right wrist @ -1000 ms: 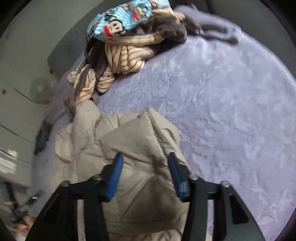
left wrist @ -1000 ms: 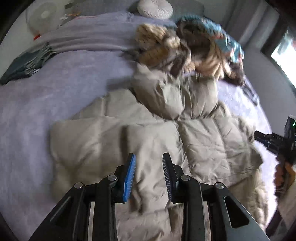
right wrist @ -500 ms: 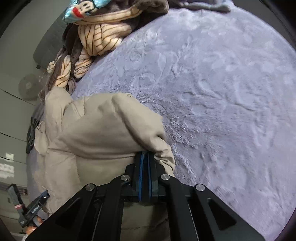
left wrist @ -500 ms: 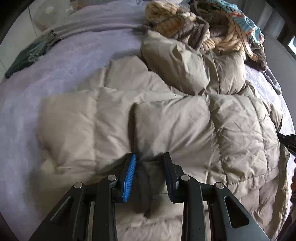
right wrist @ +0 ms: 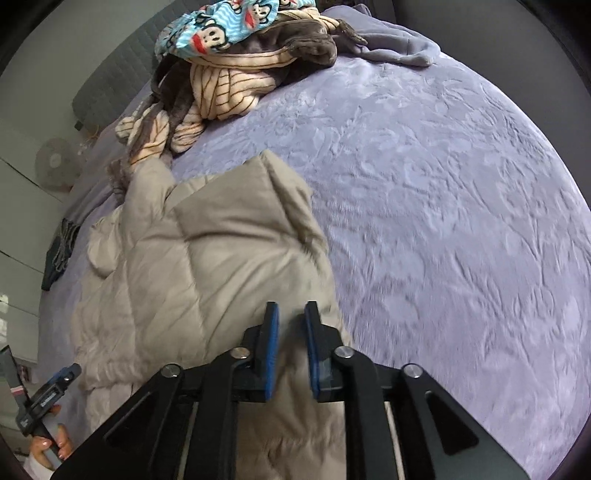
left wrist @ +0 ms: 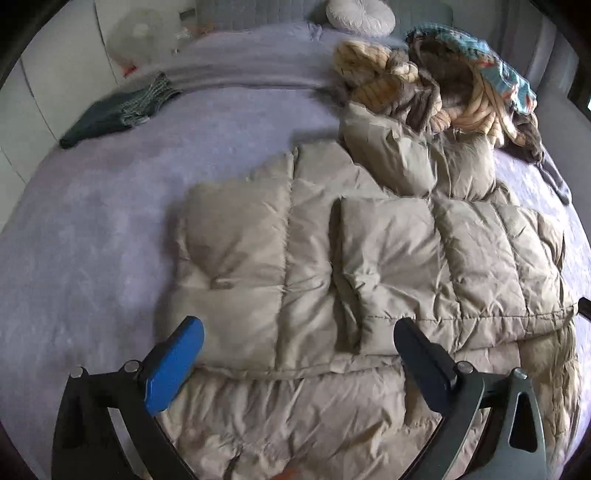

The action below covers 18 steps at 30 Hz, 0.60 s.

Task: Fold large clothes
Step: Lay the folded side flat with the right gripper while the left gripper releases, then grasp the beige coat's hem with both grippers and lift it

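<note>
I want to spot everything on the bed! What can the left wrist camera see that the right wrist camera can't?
Only the left wrist view shows the round white cushion at the head of the bed, and the left gripper up close, its jaws opening wide above the coat.

Only the right wrist view shows the crumpled grey garment, the person's hand, and the right gripper, opening slightly.

Both show the beige puffy quilted coat, the purple bedspread, the heap of striped clothes and the white fan.
</note>
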Available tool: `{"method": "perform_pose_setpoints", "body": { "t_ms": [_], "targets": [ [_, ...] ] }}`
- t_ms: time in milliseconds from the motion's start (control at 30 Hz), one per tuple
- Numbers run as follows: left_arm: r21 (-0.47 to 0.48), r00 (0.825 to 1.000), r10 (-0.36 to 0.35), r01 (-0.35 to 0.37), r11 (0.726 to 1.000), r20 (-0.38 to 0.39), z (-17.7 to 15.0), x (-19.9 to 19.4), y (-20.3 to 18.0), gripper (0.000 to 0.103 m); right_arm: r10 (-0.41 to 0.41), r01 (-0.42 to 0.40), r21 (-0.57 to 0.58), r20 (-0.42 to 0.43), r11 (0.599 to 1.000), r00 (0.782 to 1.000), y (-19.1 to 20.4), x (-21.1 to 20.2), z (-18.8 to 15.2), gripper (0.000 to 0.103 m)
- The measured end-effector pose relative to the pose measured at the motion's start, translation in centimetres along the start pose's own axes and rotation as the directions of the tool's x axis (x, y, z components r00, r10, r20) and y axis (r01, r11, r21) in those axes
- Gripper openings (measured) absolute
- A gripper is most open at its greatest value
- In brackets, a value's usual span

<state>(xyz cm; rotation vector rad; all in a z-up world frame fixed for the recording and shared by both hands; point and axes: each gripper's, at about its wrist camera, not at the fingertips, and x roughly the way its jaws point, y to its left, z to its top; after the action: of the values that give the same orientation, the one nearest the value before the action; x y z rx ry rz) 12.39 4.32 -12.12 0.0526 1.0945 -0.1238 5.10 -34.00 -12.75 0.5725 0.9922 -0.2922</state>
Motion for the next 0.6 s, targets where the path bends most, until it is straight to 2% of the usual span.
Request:
{"method": "perform_pose_setpoints", "body": {
  "t_ms": [100, 233, 367, 467, 600],
  "targets": [
    [0.0, 1.0, 0.01, -0.01, 1.0, -0.019, -0.5, -0.7, 0.3, 0.103, -0.003, 0.002, -0.018, -0.015, 1.0, 1.0, 0.6, -0.5, -1.4, 0.037],
    [-0.004, 0.998, 0.026, -0.026, 1.0, -0.052, -1.2, -1.2, 0.6, 0.103, 0.003, -0.004, -0.014, -0.054, 1.0, 0.999, 1.3, -0.9, -3.4, 0.041],
    [-0.02, 0.994, 0.009, -0.011, 1.0, -0.105, -2.2, -1.8, 1.1, 0.103, 0.02, -0.022, -0.017, -0.09, 1.0, 0.996, 2.2, -2.0, -5.6, 0.067],
    [0.007, 0.99, -0.001, 0.002, 1.0, -0.141, -3.4, -2.7, 1.0, 0.103, 0.038, -0.04, -0.015, -0.112, 0.999, 0.993, 2.8, -3.3, -7.4, 0.08],
    [0.056, 0.985, -0.003, 0.012, 0.998, -0.174, -5.3, -4.1, 0.8, 0.103, 0.047, -0.049, -0.008, -0.14, 0.999, 0.989, 3.2, -4.7, -9.5, 0.084]
  ]
}}
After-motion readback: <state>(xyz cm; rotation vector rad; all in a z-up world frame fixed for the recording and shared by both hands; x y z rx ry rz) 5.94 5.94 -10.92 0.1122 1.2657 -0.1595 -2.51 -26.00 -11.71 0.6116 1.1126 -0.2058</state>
